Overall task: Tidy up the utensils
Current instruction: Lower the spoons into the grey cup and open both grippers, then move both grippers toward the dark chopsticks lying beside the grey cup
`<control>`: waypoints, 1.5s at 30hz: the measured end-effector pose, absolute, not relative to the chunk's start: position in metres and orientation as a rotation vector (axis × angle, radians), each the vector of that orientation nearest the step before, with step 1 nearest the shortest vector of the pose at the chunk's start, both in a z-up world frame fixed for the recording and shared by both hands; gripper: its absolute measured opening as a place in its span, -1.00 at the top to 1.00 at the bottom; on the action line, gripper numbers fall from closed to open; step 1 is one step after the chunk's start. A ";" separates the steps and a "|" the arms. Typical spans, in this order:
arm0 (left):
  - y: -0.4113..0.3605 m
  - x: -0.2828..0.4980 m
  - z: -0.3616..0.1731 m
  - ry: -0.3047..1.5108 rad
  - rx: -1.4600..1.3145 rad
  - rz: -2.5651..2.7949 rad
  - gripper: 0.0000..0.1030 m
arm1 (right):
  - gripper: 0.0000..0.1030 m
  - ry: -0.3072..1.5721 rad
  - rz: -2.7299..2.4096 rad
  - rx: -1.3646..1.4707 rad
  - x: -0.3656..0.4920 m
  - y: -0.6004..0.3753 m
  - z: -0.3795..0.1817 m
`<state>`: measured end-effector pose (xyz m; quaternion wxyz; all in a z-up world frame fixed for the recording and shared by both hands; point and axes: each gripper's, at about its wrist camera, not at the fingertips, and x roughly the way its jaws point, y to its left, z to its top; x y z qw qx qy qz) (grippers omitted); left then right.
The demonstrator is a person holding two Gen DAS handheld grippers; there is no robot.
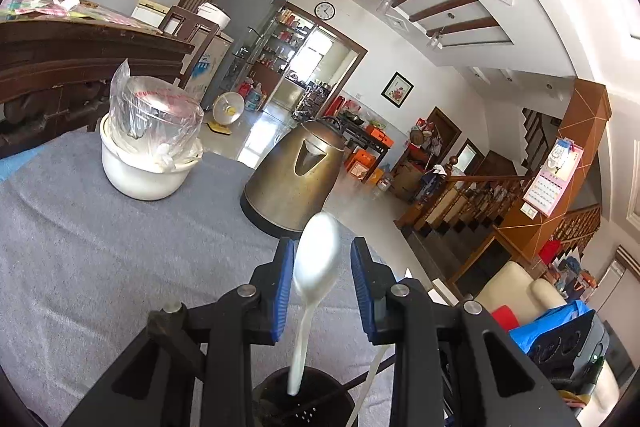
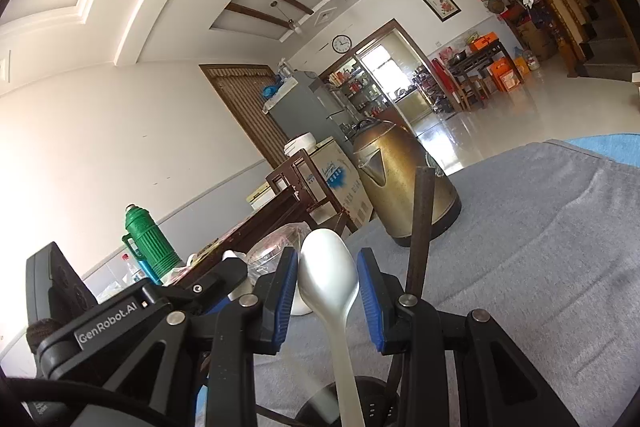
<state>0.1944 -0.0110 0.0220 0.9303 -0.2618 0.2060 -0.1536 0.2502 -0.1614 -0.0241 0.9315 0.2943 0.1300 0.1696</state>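
Observation:
A white plastic spoon (image 1: 316, 259) stands bowl-up with its handle in a black perforated utensil holder (image 1: 304, 399) on the grey cloth. My left gripper (image 1: 322, 259) is open, its blue pads on either side of the spoon bowl without touching it. In the right wrist view a white spoon (image 2: 328, 275) stands in the black holder (image 2: 360, 403) between the open blue pads of my right gripper (image 2: 328, 275). A dark chopstick (image 2: 420, 227) stands up from the holder to the right of it. The other gripper's black body (image 2: 132, 319) is at the left.
A brass-coloured kettle (image 1: 296, 175) stands on the grey cloth (image 1: 100, 259) beyond the holder. A white pot (image 1: 148, 167) with a plastic-wrapped glass bowl stands at the left. A dark wooden table (image 1: 80, 47) is behind, with a green thermos (image 2: 150, 243) on it.

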 end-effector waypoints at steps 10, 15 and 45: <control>0.002 0.176 0.040 0.403 -0.557 -0.329 0.42 | 0.30 0.293 0.379 0.649 0.244 -0.169 -0.021; 0.010 0.142 0.074 0.346 -0.437 -0.261 0.03 | -0.09 0.272 0.407 0.645 0.228 -0.172 -0.004; -0.004 0.014 -0.046 0.793 0.034 -0.065 -0.65 | -0.15 0.631 0.251 0.524 0.108 -0.221 -0.105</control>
